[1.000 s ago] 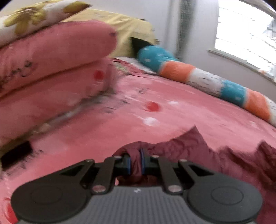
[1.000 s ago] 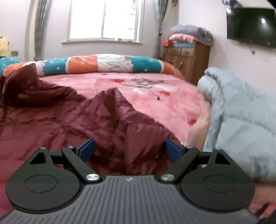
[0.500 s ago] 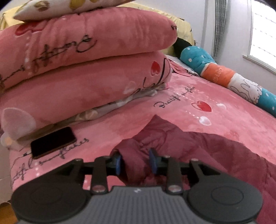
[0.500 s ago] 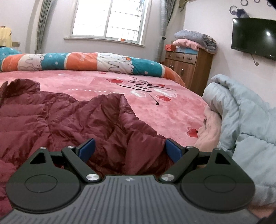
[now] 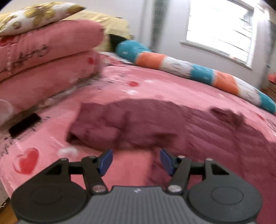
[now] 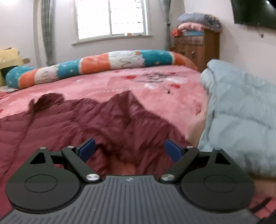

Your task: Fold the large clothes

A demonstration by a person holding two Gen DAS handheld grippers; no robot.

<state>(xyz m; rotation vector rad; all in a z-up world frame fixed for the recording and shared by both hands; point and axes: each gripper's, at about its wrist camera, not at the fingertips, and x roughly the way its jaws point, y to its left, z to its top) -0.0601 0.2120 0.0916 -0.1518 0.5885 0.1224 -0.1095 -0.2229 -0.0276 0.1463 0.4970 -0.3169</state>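
On the pink bed [image 5: 172, 89], the maroon quilted jacket [image 5: 138, 124] appears soft, light and slippery; best gripped at hems. Left gripper [image 5: 136, 161] opening, empty; right gripper [image 6: 129, 149] spread wide, empty

Left wrist view is motion-blurred: script printed on the stacked pink folded quilts [image 5: 48, 58] is unreadable, and the flat black rectangular object [image 5: 25, 125] beside them cannot be identified. The maroon quilted padded garment [image 5: 172, 127] runs past the right edge. In the right wrist view, the wall-mounted black screen [image 6: 253, 12] and the light blue padded quilt [image 6: 241, 117] are cut off by the frame.
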